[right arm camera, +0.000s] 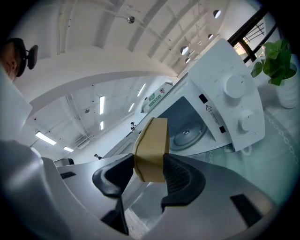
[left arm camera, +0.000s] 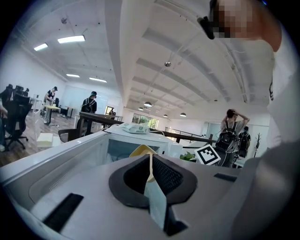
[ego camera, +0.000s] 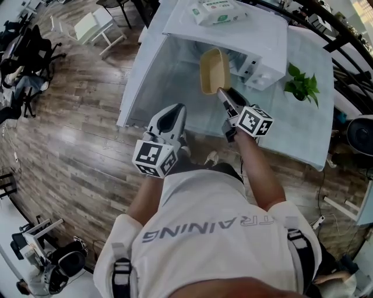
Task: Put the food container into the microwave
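From where I stand, everything depends on the line from the right gripper [ego camera: 223, 92] to the mouth of the microwave [ego camera: 256, 41]. Its jaws are clamped on the near end of the tan food container [ego camera: 213, 70]. The container juts straight out ahead of them, its long axis running up the head view toward the open cavity at the top centre. In the right gripper view the glass turntable [right arm camera: 186, 135] sits just past the container's far end and a little to its right. The two control knobs [right arm camera: 233, 85] are further right again, so I'd judge the next push needs a slight swing that way to clear the cavity's edge. The container is in the air in front of the opening, not yet inside. The left gripper [ego camera: 176, 109] hangs lower and to the left in the head view, well back from the oven, with its pads closed together on nothing. The pale panel left of the cavity is probably the swung-open door, though I can't be sure from here. The microwave stands on a table [ego camera: 291, 128] under a light cloth, with a pack of wipes [ego camera: 218, 11] on its roof and a potted plant [ego camera: 302, 84] beside it. Around it are wood-plank flooring, office chairs and a bright open hall with people far off.
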### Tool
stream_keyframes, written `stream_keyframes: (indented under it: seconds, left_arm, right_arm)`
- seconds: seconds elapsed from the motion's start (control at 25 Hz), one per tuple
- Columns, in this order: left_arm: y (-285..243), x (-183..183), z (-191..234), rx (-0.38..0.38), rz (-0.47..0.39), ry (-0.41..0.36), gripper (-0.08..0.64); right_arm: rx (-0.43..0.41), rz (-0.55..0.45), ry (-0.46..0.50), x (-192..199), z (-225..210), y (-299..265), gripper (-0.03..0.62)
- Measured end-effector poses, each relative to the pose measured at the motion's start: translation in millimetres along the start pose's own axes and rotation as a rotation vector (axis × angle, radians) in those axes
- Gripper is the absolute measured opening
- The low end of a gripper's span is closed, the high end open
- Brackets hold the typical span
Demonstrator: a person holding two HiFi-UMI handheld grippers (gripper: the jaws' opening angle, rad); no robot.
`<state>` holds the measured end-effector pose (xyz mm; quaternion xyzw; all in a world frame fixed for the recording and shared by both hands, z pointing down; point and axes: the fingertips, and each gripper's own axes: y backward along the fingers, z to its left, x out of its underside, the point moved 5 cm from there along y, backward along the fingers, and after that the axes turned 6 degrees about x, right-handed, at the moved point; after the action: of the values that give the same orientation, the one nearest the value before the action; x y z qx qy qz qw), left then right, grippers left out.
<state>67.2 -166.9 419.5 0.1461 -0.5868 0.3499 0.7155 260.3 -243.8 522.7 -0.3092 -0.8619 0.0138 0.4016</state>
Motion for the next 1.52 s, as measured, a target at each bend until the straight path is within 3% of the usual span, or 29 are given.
stream_keyframes:
  seconds: [0.24, 0.44, 0.76, 0.96, 1.52]
  left_arm:
    - [-3.1, -0.3, 11.4, 0.009, 0.022, -0.004, 0.044]
    - [-10.6, -2.6, 20.4, 0.026, 0.038, -0.006, 0.044]
    - [-20.0, -0.4, 34.3, 0.039, 0.067, 0.004, 0.044]
    - [-27.1, -5.6, 40.6, 0.042, 0.073, -0.028, 0.044]
    - [-39.9, -8.9, 40.7, 0.077, 0.078, -0.018, 0.044]
  right_arm:
    - [0.028, 0.016, -0.006, 1.5, -5.6, -35.0, 0.213]
    - [0.075, -0.038, -0.018, -5.6, -20.4, -66.4, 0.213]
    - [0.109, -0.14, -0.151, -24.2, -44.3, -98.5, 0.213]
    - [0.121, -0.192, -0.194, -36.0, -51.7, -117.7, 0.213]
    - [0.164, -0.255, -0.149, -46.8, -64.0, -167.2, 0.213]
